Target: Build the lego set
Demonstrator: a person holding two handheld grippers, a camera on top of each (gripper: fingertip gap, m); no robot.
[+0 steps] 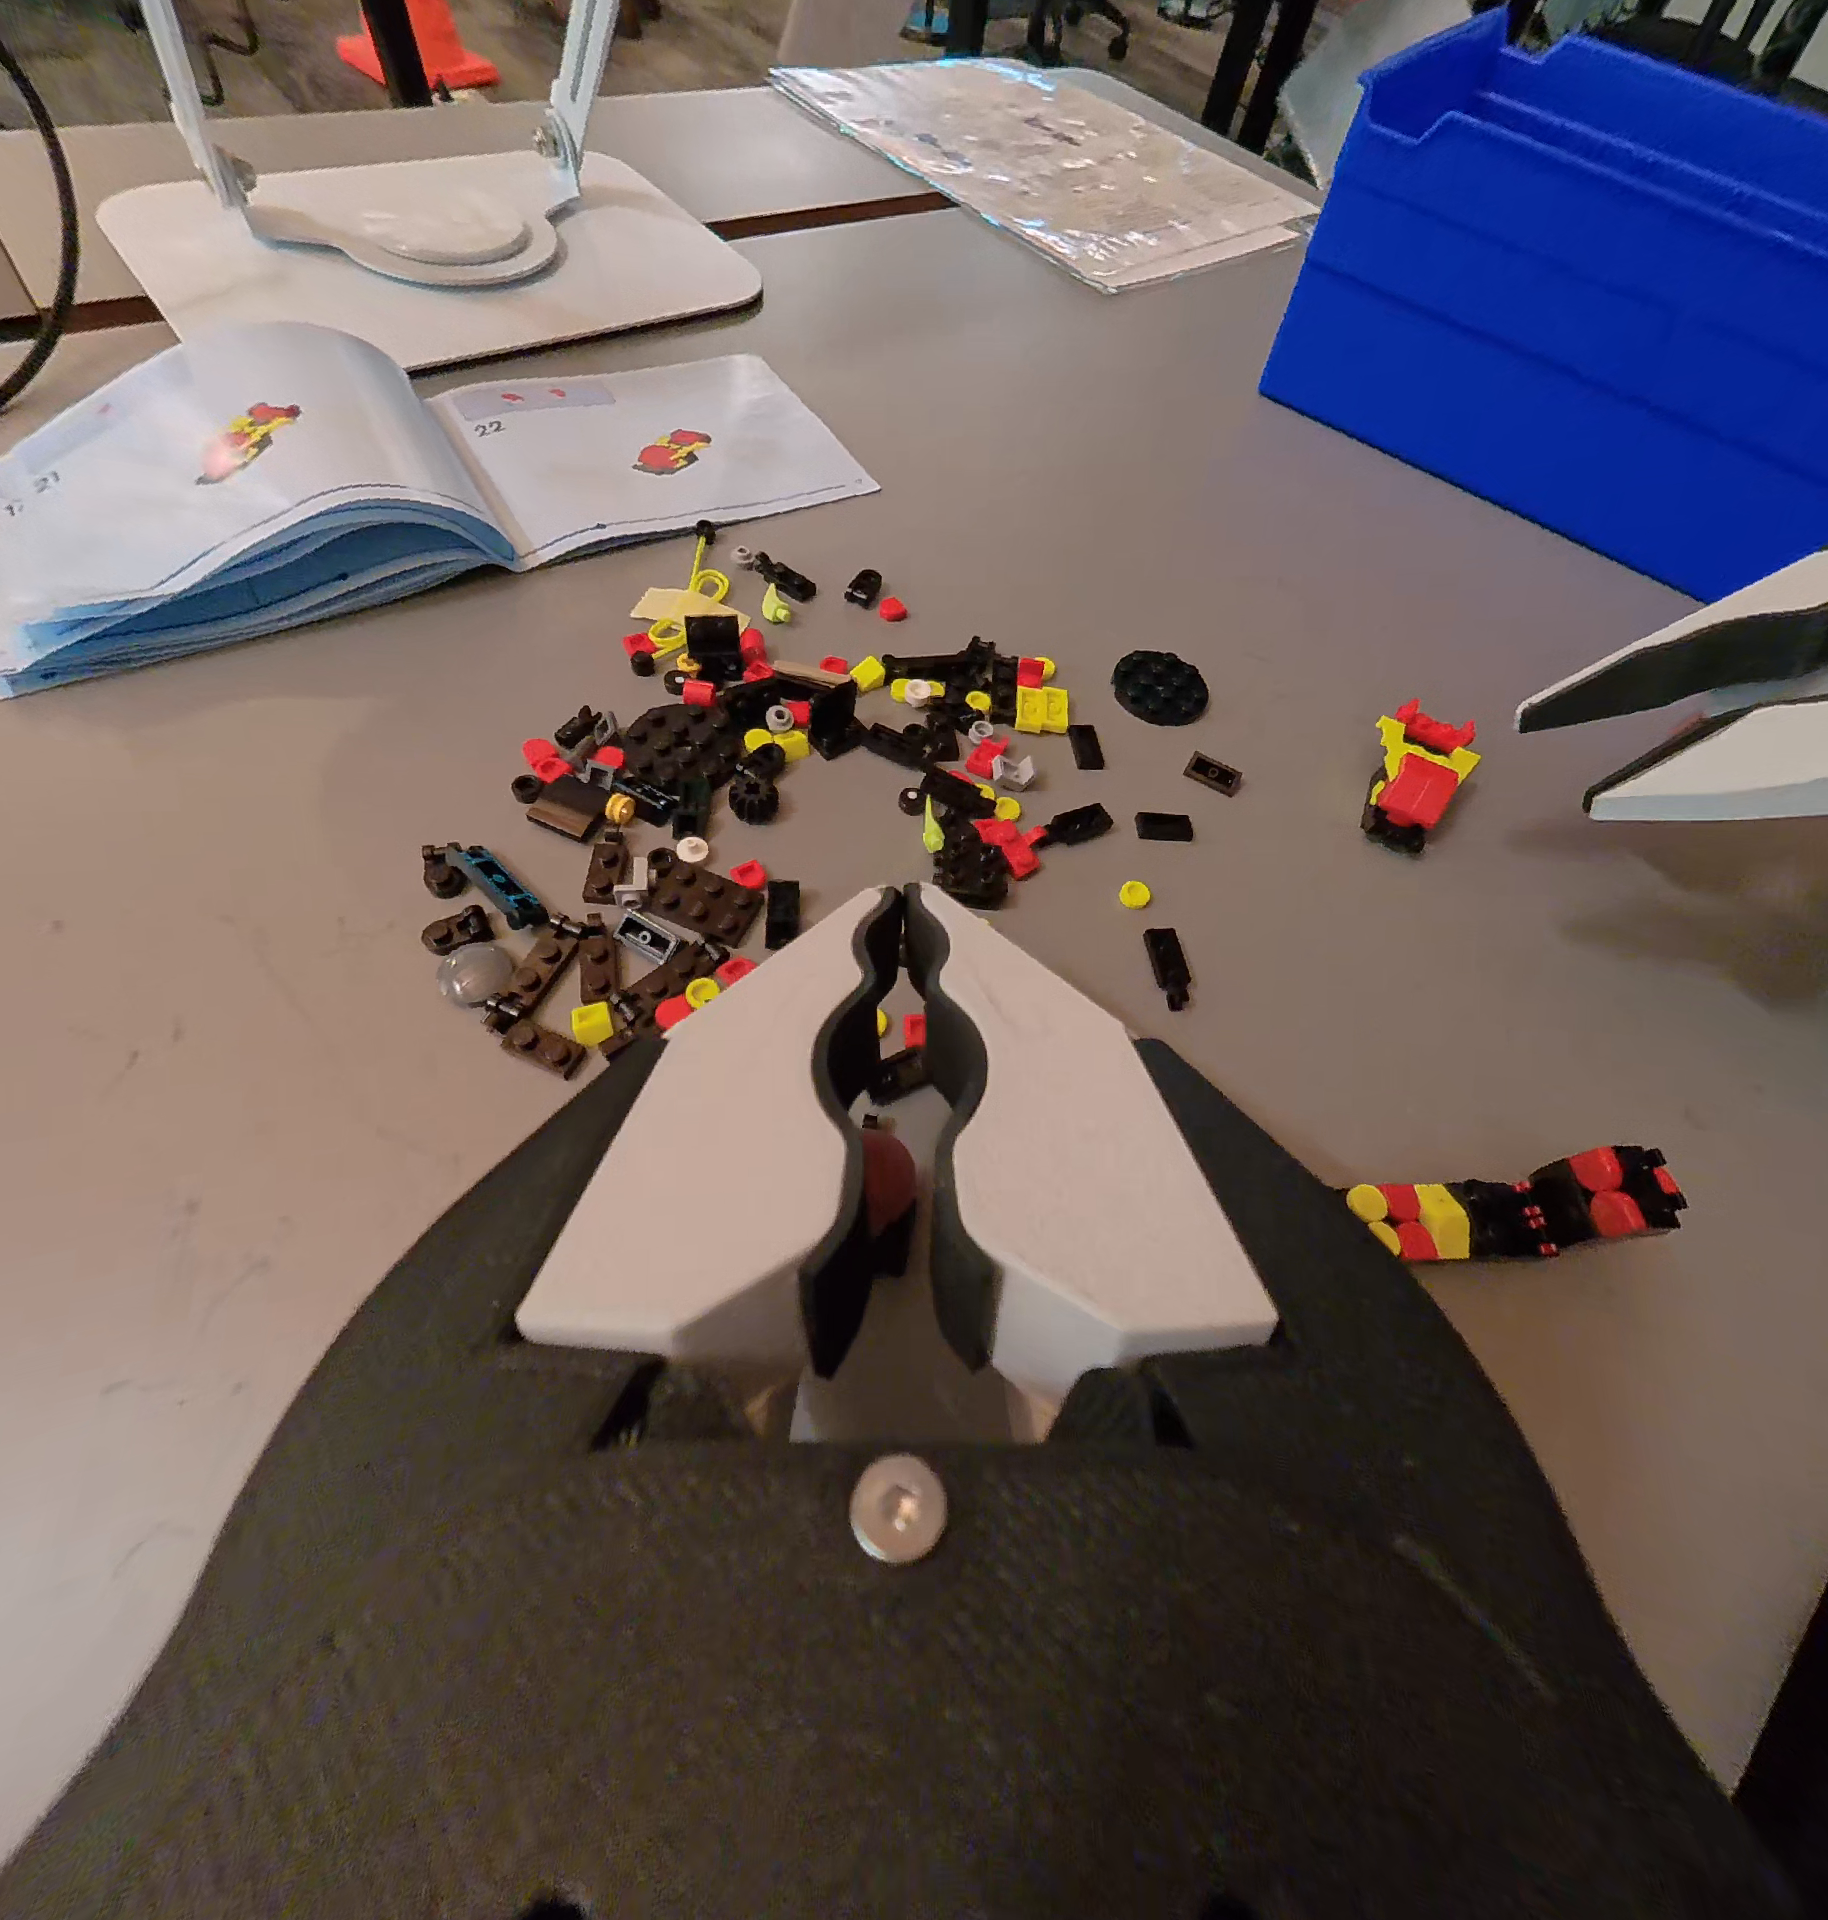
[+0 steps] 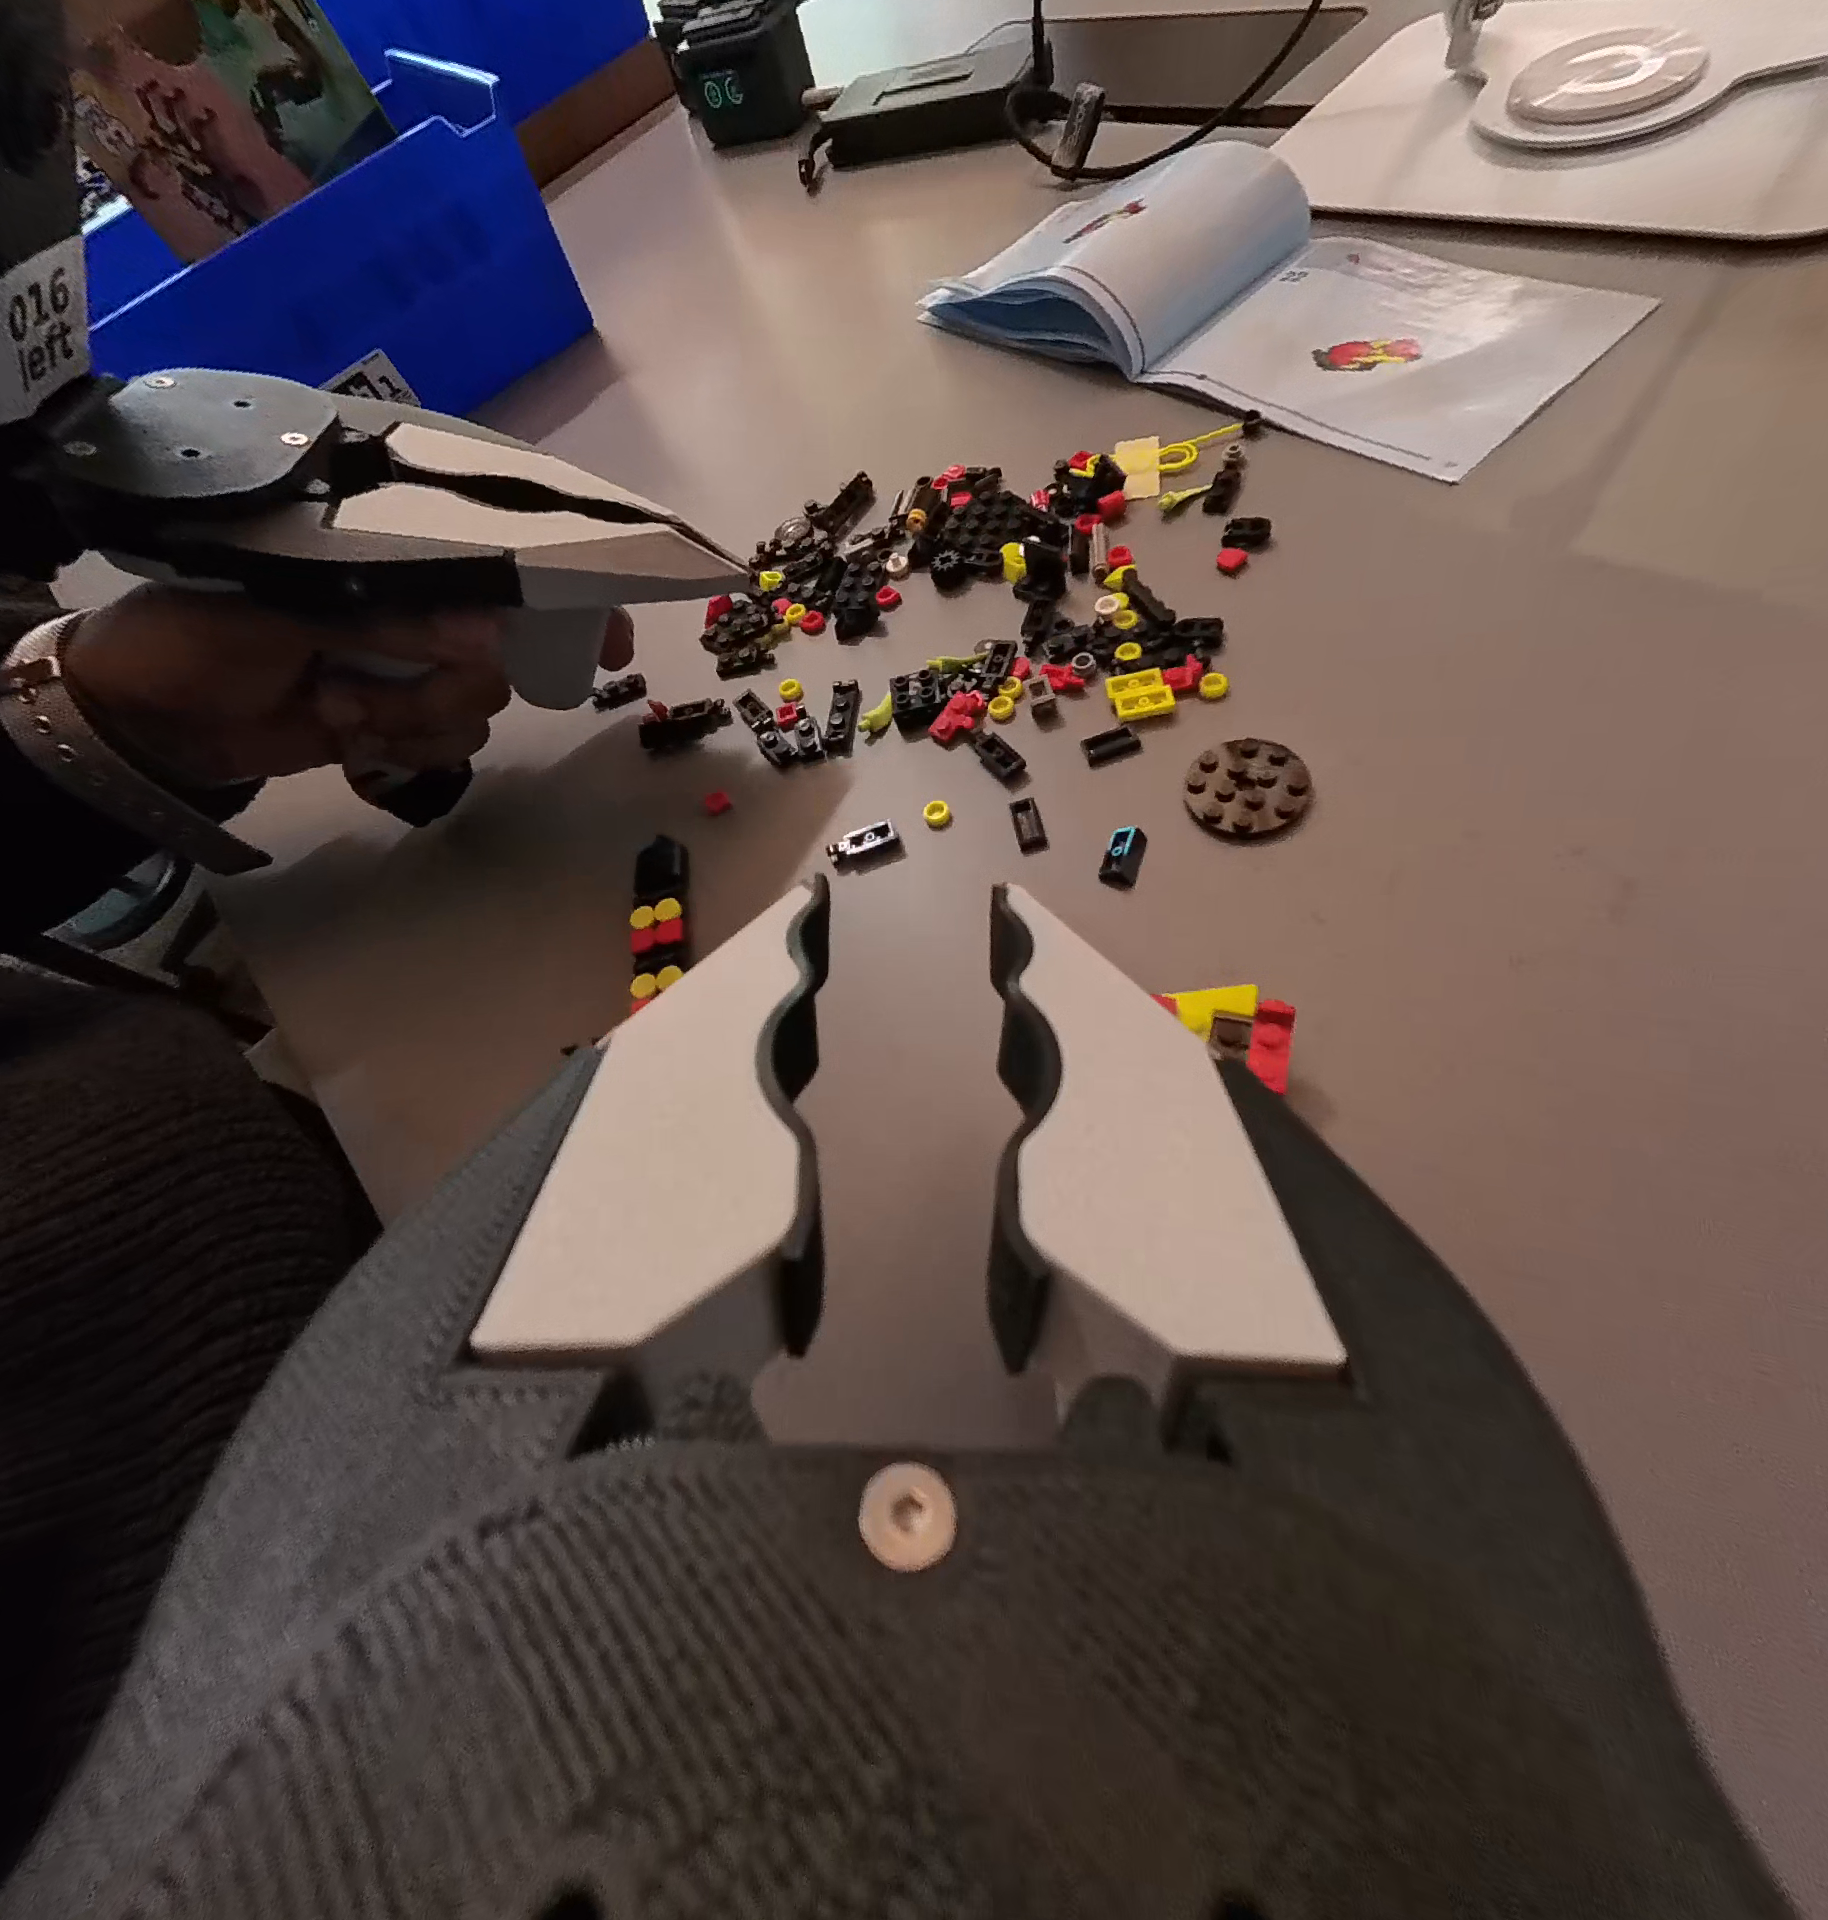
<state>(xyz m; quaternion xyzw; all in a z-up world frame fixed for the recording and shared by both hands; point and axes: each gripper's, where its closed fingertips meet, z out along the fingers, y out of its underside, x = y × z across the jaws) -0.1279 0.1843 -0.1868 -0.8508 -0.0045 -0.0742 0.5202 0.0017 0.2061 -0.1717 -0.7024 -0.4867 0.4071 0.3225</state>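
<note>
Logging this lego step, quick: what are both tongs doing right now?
Left tongs: closed at the tips, over the loose brick pile; whether they pinch a piece cannot be told.
Right tongs: open, empty.

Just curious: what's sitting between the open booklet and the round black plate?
The pile of loose bricks lies between the booklet and the round black plate; the left wrist view shows it best.

Two grippers (image 2: 910, 904), one booklet (image 1: 370, 478), one blue bin (image 1: 1575, 312), two assemblies (image 1: 1419, 774).
</note>
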